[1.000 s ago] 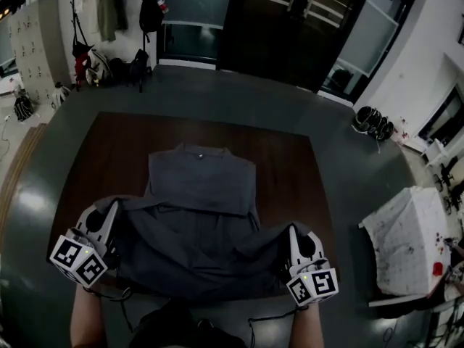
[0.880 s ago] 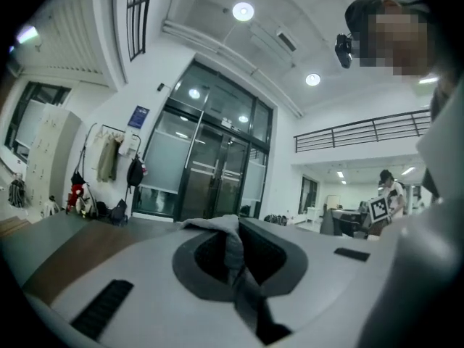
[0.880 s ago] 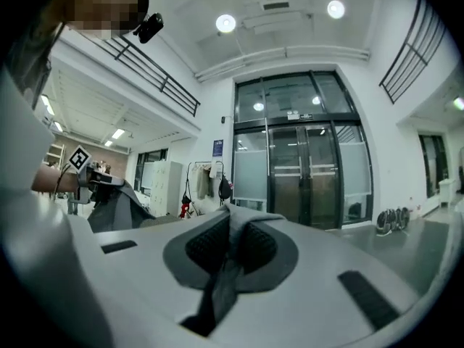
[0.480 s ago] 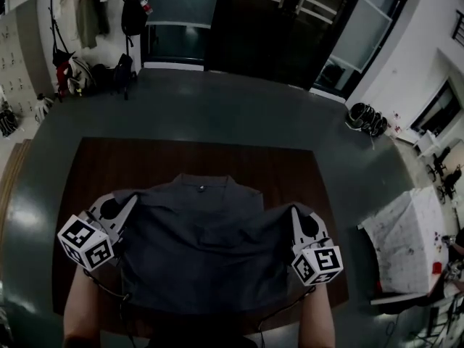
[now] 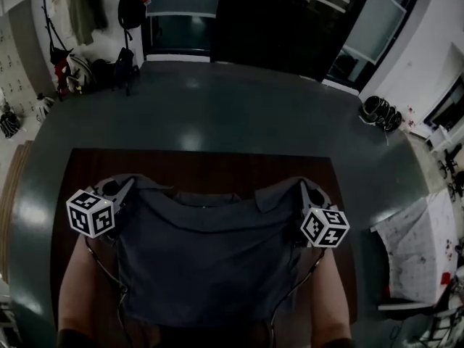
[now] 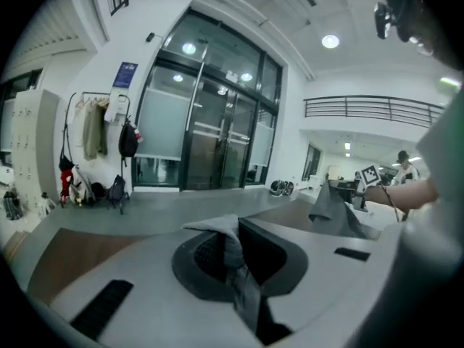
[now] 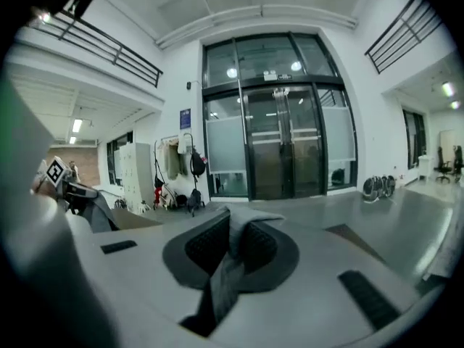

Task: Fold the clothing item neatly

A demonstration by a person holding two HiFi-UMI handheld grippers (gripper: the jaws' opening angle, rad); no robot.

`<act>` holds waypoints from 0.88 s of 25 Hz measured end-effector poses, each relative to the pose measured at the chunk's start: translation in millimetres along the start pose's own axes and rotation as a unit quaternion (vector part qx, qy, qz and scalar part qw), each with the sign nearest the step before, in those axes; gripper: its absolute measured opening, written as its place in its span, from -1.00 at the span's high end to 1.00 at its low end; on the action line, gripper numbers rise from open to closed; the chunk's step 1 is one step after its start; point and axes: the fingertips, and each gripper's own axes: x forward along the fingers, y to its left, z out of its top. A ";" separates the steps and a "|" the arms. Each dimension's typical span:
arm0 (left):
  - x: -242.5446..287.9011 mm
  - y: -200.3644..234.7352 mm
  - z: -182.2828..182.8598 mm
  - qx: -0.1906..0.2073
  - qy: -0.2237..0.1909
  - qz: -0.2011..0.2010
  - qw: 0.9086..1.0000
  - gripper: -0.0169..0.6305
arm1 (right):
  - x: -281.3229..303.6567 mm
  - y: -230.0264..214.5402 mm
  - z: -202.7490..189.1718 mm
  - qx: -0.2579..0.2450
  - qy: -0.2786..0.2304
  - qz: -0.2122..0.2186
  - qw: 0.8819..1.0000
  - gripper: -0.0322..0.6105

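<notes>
A dark grey shirt [image 5: 206,256] lies on the brown table [image 5: 65,194], its near part carried over the rest toward the far edge. My left gripper [image 5: 125,187] is shut on one corner of the shirt [image 6: 230,251], held at the left. My right gripper [image 5: 304,187] is shut on the other corner [image 7: 230,256], at the right. Both corners are lifted above the table near its far edge. The fabric sags between the two grippers. In the left gripper view, the right gripper [image 6: 341,194] with its hanging cloth shows at the right.
Beyond the table's far edge lies grey floor [image 5: 239,114] up to dark glass doors [image 5: 290,13]. A coat rack with bags [image 5: 87,27] stands far left. Shoes [image 5: 380,114] lie far right. A white stained cloth [image 5: 417,245] sits at the right.
Both grippers have carried the shirt's near corners away from me, from the near edge of the table to its far part, laying the lower half over the upper half.
</notes>
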 end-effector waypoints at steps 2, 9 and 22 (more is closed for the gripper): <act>20.1 22.1 -24.6 -0.004 0.028 0.038 0.999 0.90 | 30.7 -8.7 -35.1 -0.014 0.045 -0.017 0.999 0.89; 49.9 67.2 -86.2 -0.011 0.138 0.085 0.987 0.66 | 81.6 -41.7 -115.7 -0.023 0.147 -0.062 0.987 0.62; 4.8 30.8 -114.4 -0.031 0.232 0.000 0.972 0.14 | 59.8 -7.5 -115.4 0.071 0.216 0.029 0.973 0.29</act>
